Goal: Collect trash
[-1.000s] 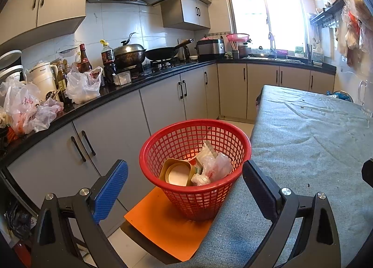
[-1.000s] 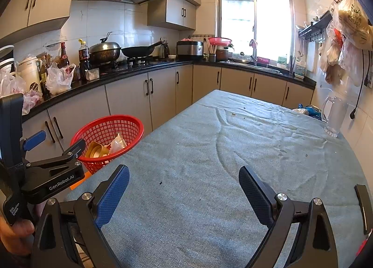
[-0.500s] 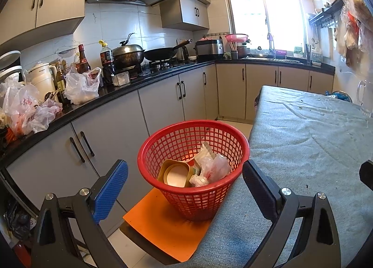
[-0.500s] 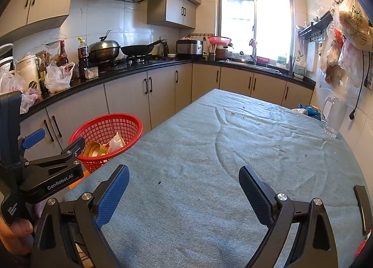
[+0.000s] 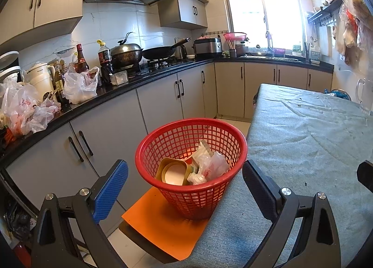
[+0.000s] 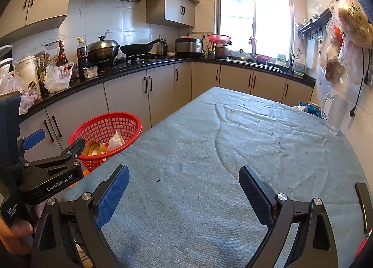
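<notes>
A red mesh basket (image 5: 193,151) stands on an orange stool seat (image 5: 163,219) beside the table's left edge. It holds a yellow tub (image 5: 172,172), a crumpled plastic bag (image 5: 209,165) and other wrappers. It also shows in the right wrist view (image 6: 105,135). My left gripper (image 5: 185,179) is open and empty, just in front of the basket; it also shows in the right wrist view (image 6: 46,163). My right gripper (image 6: 184,188) is open and empty over the grey-blue tablecloth (image 6: 233,151).
A glass mug (image 6: 333,114) and blue wrappers (image 6: 307,107) sit at the table's far right. The black counter (image 5: 93,102) along the left carries plastic bags, bottles, a kettle, a wok and pans. Cabinets stand below it.
Both views have barely shifted. The left gripper has drifted slightly, with the basket a little lower in its view. Both grippers stay open.
</notes>
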The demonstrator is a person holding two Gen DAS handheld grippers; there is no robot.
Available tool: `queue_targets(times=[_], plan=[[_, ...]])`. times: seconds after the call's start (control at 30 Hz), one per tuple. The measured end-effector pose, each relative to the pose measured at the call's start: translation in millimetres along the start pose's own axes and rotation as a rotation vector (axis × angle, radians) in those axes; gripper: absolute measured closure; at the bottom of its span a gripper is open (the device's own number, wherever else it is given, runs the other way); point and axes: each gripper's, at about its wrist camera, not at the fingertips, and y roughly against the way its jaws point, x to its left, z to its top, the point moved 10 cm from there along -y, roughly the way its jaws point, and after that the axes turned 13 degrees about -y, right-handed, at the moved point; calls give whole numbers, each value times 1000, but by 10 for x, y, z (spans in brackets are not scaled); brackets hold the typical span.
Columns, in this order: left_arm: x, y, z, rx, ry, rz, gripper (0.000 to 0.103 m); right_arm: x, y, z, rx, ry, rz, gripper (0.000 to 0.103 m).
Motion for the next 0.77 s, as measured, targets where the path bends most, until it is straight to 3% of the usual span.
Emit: queue_targets(times=[0.57, 0.67, 0.77], plan=[[-159, -17, 39, -3, -34, -21, 5, -145, -55, 15, 21, -32, -13, 6], [-381, -17, 117, -2, -57, -104, 5, -341, -91, 45, 38, -67, -28, 6], [-764, -2, 228, 14, -97, -227, 5, -792, -93, 108, 40, -141, -111, 5]])
